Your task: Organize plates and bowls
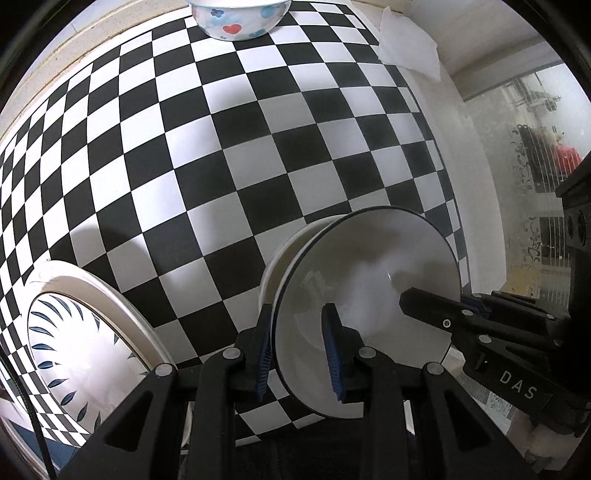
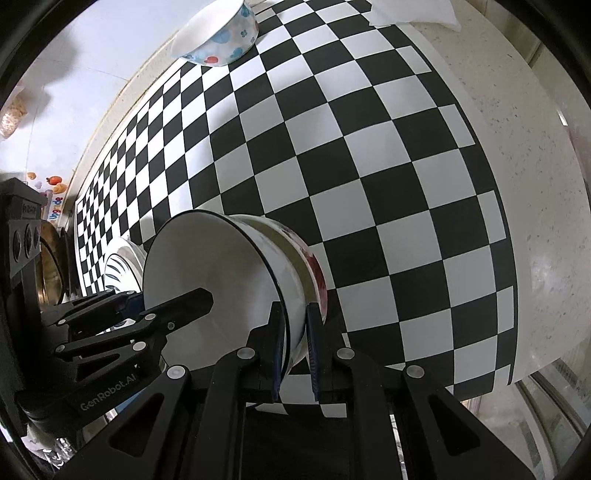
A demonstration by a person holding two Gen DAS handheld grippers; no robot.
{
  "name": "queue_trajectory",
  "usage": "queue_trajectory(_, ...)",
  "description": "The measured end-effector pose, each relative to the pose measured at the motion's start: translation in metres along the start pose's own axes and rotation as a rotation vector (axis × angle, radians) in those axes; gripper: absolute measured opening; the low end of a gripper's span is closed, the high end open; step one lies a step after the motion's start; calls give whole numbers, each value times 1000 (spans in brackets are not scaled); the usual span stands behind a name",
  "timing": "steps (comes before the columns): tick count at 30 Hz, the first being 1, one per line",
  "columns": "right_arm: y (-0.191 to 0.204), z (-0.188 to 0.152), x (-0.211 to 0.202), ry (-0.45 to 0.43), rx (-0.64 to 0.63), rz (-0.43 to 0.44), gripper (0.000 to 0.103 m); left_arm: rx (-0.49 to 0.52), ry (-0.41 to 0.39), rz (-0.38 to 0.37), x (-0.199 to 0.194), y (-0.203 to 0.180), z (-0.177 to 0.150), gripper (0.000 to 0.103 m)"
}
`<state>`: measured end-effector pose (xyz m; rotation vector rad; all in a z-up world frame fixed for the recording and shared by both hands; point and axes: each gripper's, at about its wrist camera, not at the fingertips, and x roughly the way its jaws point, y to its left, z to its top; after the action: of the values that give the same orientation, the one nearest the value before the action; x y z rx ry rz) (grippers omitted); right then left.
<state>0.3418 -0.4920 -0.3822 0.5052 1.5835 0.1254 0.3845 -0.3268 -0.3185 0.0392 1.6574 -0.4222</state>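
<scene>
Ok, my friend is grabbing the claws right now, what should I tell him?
Left claw: shut on the black-rimmed bowl at its rim.
Right claw: shut on the opposite rim.
Done: that bowl is nested in the red-patterned bowl.
Left: the flowered bowl at the checkered mat's far edge and the leaf plate sit apart, unstacked.

home kitchen: checkered counter mat (image 1: 258,147), floral bowl (image 1: 236,18).

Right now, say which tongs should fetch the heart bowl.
Left, probably: the heart bowl lies straight ahead of the left tongs, off-axis for the right tongs. Both grip the nested bowls.
</scene>
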Motion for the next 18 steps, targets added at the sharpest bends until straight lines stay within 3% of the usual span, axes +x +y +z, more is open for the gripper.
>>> queue_trajectory(9, 11, 2, -4, 15, -42, -62, 16, 4, 14, 8, 5, -3, -6, 23)
queue_trajectory(18, 11, 4, -5, 41, -62, -69, 16, -31, 20, -22, 3, 3, -1, 23)
